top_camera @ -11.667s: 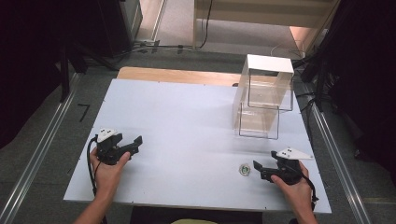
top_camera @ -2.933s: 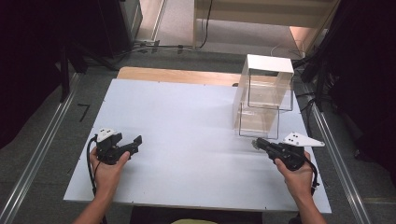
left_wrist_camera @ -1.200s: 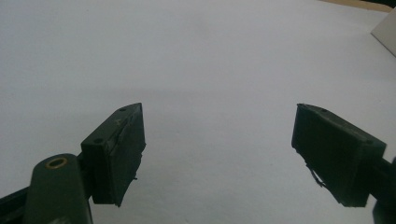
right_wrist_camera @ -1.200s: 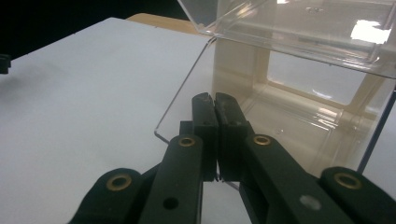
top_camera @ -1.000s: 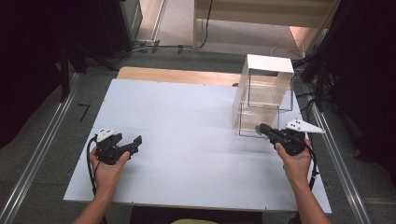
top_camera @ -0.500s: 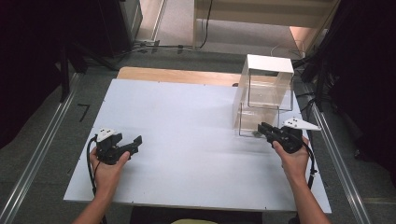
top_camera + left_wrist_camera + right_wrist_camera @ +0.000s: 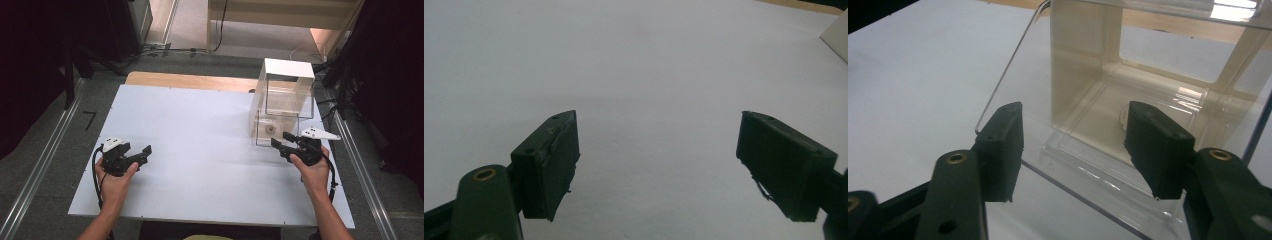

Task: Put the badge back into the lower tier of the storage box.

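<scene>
On the white surface (image 7: 200,130), a clear plastic box (image 7: 282,102) with a white top stands toward two o'clock, near the far right edge. Inside its lower section, on the floor of the box, lies a small round object (image 7: 270,129); what it is cannot be told at this size.

The right claw (image 7: 281,140) is held in the person's right hand (image 7: 312,167) at about four o'clock on the surface, just beside the front of the box and pointing toward ten o'clock. Its jaws stand apart with nothing between them. In the right gripper view, the right claw (image 7: 1073,145) faces the open front of the box (image 7: 1128,100), with the clear lower tray edge directly ahead of the jaw tips.

The left claw (image 7: 145,156) sits at about eight o'clock, gripped by the left hand (image 7: 116,180) and resting low over the surface, well apart from the box. In the left gripper view, the left claw (image 7: 656,160) has its jaws spread wide over bare white surface (image 7: 634,60), holding nothing.
</scene>
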Motion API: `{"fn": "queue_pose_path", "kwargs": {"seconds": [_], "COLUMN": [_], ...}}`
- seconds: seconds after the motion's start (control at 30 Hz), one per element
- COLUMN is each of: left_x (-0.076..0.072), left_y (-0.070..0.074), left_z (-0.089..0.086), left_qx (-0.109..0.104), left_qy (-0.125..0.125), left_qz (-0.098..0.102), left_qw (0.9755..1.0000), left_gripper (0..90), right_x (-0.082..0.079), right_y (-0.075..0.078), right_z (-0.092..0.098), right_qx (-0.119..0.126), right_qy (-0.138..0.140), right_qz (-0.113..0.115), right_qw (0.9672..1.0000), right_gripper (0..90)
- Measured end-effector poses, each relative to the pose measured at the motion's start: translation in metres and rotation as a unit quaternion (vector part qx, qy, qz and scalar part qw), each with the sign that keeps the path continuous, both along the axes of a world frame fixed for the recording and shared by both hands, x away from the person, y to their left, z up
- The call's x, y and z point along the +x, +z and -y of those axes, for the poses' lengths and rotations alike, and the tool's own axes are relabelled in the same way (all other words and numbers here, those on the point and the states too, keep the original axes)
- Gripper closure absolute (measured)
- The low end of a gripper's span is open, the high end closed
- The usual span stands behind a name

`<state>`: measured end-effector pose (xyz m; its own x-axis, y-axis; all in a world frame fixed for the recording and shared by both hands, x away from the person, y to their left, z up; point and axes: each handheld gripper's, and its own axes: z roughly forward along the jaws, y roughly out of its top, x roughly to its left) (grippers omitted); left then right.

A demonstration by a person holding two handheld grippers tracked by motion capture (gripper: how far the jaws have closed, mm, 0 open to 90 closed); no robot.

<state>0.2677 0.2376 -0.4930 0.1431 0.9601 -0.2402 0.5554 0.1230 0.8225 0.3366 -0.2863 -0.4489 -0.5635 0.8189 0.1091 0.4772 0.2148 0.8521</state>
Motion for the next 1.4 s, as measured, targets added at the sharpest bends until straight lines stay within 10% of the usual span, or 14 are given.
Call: {"fn": "queue_pose_path", "kwargs": {"seconds": [1.4], "left_x": [-0.002], "left_y": [0.001], "left_z": [-0.001], "left_qx": [-0.001], "left_qy": [0.002], "left_qz": [0.001], "left_qw": [1.0], "left_gripper": [17.4], "right_x": [-0.047], "right_y": [-0.001], "right_z": [0.019], "right_qx": [0.003], "right_qy": [-0.016], "right_qz": [0.02], "right_qw": [0.9997], "right_gripper": [19.8]}}
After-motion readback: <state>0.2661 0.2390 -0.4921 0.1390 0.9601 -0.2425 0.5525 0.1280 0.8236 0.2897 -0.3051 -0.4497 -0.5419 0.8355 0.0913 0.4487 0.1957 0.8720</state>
